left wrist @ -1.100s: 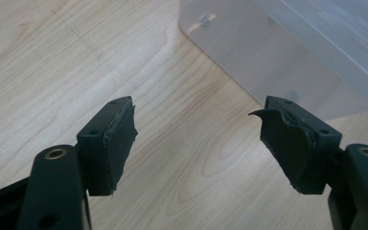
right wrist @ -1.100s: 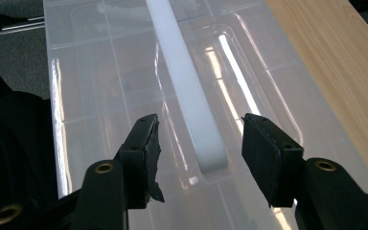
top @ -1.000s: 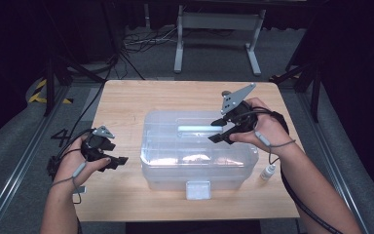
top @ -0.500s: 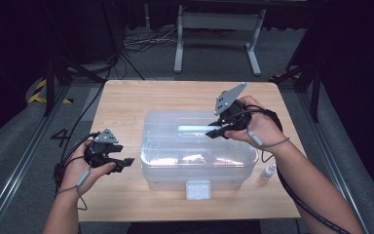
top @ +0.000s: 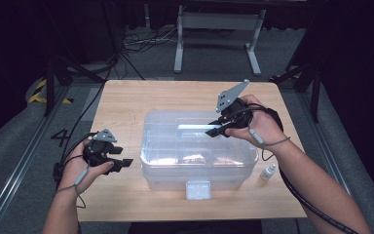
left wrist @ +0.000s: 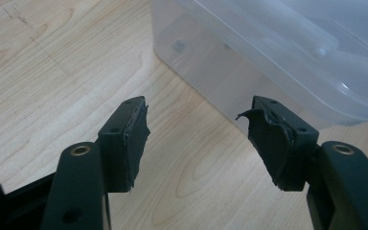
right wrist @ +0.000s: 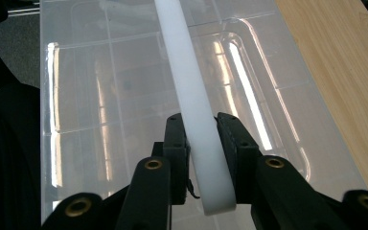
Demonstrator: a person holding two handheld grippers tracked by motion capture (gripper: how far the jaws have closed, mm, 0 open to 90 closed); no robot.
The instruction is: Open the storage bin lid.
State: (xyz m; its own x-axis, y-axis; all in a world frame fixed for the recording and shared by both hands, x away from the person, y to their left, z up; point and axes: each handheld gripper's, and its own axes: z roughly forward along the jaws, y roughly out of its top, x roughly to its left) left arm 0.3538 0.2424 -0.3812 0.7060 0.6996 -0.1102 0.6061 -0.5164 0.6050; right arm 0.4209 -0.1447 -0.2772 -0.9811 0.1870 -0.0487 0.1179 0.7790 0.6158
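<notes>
A clear plastic storage box [top: 195, 156] with a lid stands in the middle of the wooden table [top: 126, 102]. A white handle [right wrist: 191, 96] runs along the lid [right wrist: 100, 96]. My right gripper [right wrist: 202, 129] has just closed and is shut on the near end of that handle; in the high view this gripper [top: 214, 130] reaches in from the box's right. My left gripper [left wrist: 196, 120] is open with bare wood between its jaws, which have just been closing a little. It hovers left of the box [left wrist: 249, 52], a short gap away from its side wall, seen from above as the left gripper [top: 124, 163].
A small white dropper bottle [top: 269, 171] stands on the table just right of the box's front corner. The box's front latch [top: 198, 189] faces the near table edge. Cables trail from both grippers off the table's sides.
The right gripper's jaws have closed onto the white handle and the hand has shifted slightly left. The left gripper's jaws have narrowed a little; that hand has barely moved.
</notes>
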